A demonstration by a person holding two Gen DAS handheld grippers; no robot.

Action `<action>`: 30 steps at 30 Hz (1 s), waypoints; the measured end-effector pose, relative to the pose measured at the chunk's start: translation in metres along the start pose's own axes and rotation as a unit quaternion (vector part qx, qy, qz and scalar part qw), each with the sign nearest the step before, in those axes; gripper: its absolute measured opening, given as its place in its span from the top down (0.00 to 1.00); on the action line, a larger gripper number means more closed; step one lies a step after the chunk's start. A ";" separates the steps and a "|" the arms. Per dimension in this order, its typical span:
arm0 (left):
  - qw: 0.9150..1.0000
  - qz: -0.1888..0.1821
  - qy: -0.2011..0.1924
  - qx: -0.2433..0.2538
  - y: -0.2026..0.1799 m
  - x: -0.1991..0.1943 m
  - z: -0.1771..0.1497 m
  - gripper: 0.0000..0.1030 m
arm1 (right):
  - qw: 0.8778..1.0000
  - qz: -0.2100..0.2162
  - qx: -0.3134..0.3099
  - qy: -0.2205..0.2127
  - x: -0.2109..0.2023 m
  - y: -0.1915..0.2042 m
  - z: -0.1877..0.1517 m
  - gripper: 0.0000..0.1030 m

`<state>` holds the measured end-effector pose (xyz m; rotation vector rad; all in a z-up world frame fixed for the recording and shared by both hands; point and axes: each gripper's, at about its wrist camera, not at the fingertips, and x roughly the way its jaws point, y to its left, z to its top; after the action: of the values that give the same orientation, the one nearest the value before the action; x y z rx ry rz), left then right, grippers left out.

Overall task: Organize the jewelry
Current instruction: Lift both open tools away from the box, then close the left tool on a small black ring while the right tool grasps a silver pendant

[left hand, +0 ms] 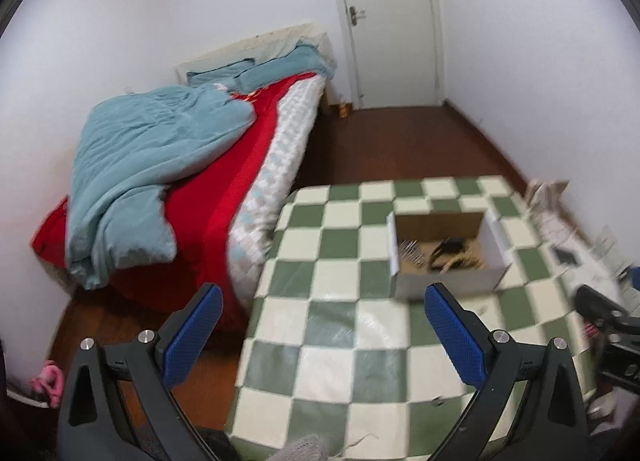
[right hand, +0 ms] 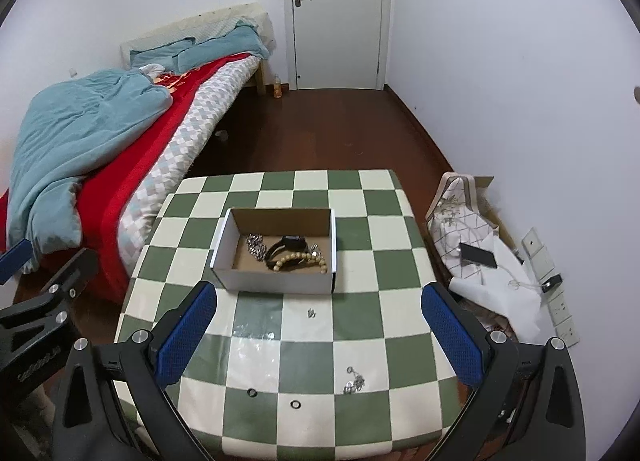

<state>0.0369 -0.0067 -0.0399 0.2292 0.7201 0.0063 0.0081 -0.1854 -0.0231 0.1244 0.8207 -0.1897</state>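
A white cardboard box (right hand: 276, 279) stands on the green-and-white checkered table (right hand: 360, 345); it holds a silver chain (right hand: 256, 245), a black watch (right hand: 289, 243) and a bead bracelet (right hand: 300, 261). On the table in front lie a small silver piece (right hand: 311, 313), a silver chain (right hand: 354, 380) and two dark rings (right hand: 252, 392) (right hand: 295, 404). My right gripper (right hand: 318, 331) is open and empty above the near table. My left gripper (left hand: 320, 327) is open and empty at the table's left edge; the box (left hand: 444, 281) lies ahead to its right.
A bed (right hand: 120, 133) with a blue duvet and red blanket runs along the left. A closed white door (right hand: 338, 17) is at the back. Cloth, a phone (right hand: 478, 255) and wall sockets lie on the floor at the right. The left gripper's body shows in the right wrist view (right hand: 36, 301).
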 end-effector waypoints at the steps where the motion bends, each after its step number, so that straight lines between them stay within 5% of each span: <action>1: 1.000 0.013 0.006 0.009 -0.004 0.007 -0.010 0.00 | 1.000 -0.002 0.005 0.008 0.004 -0.003 -0.006 0.00; 6: 0.997 0.044 0.054 0.037 -0.020 0.044 -0.051 0.00 | 0.997 -0.020 0.040 0.070 0.049 -0.033 -0.056 0.02; 10: 0.993 0.048 0.095 0.053 -0.033 0.070 -0.081 0.00 | 0.988 -0.022 0.076 0.135 0.101 -0.060 -0.103 0.32; 19: 0.988 0.013 0.141 0.065 -0.059 0.088 -0.110 0.00 | 0.982 -0.013 0.101 0.162 0.160 -0.067 -0.151 0.33; 21: 0.987 -0.004 0.148 0.067 -0.067 0.090 -0.113 0.00 | 0.983 -0.019 0.085 0.163 0.162 -0.061 -0.154 0.44; 22: 0.986 -0.015 0.150 0.068 -0.071 0.090 -0.114 0.00 | 0.985 -0.029 0.068 0.157 0.161 -0.057 -0.157 0.60; 25: 0.983 -0.049 0.161 0.075 -0.089 0.094 -0.119 0.01 | 0.986 -0.042 0.056 0.151 0.158 -0.058 -0.160 0.88; 30: 0.977 -0.083 0.172 0.094 -0.114 0.096 -0.129 0.13 | 0.984 -0.040 0.073 0.156 0.154 -0.072 -0.161 0.88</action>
<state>0.0166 -0.0828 -0.2208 0.3542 1.0855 -0.1853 -0.0196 -0.2443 -0.2473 0.2631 1.1260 -0.3120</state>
